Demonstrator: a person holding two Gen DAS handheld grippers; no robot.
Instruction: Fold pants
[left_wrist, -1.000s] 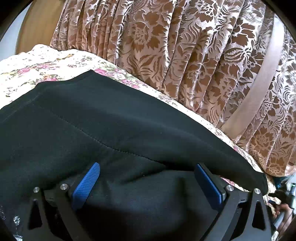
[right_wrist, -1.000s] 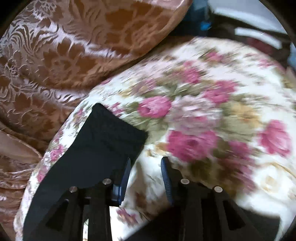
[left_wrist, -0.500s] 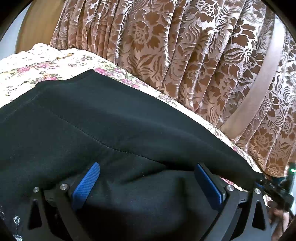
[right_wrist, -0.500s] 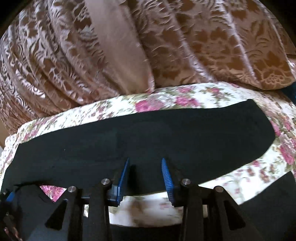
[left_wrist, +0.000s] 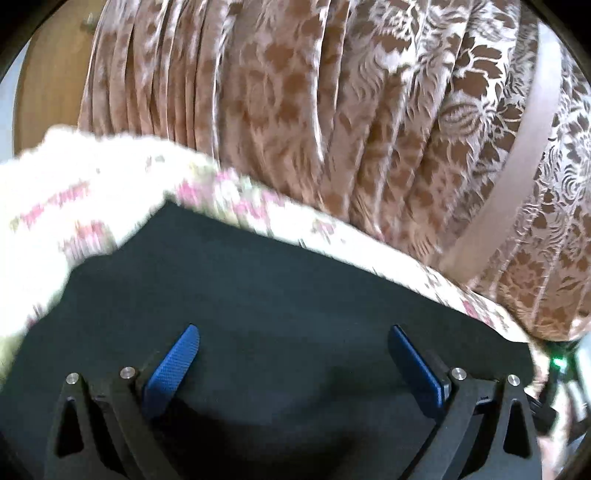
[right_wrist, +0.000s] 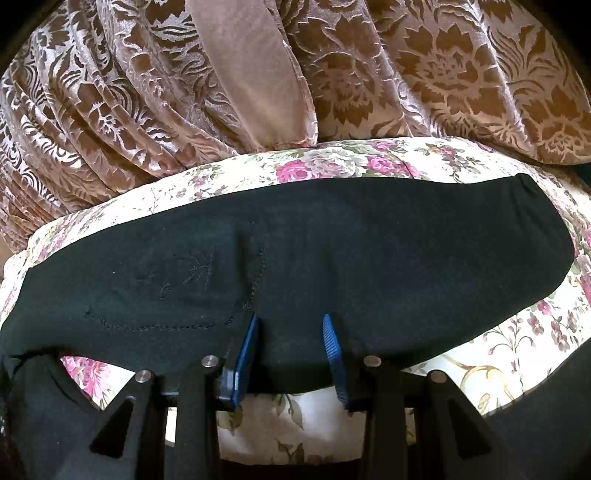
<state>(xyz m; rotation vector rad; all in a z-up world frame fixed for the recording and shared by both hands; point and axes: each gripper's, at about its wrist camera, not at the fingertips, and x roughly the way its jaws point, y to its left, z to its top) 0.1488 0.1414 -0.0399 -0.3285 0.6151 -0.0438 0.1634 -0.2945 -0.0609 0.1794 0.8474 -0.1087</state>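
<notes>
1. While the right tool hangs closest to its camera, its blue pads stand part-way apart over the near edge of the pants; they straddle the hem but do not visibly press on it, so nothing is pinched yet.
2. Just as near in its own view, the left tool is spread wide above the dark cloth, gripping nothing; this view is smeared by motion.
3. Past the pads, the pants lie as a long black band across the bed, one leg end rounded off at the right, a stitched pocket outline left of the right tool.
4. Beyond them a strip of the flowered bedspread shows, and behind that hangs a brown patterned curtain.
5. I judge the step in hand to be setting up a grasp for a fold: the garment looks laid flat lengthwise, and no cross fold is seen.
6. Next, both tools need to close on the near edge, well apart, then lift and carry it evenly so the layers stay aligned and the cloth does not bunch.
</notes>
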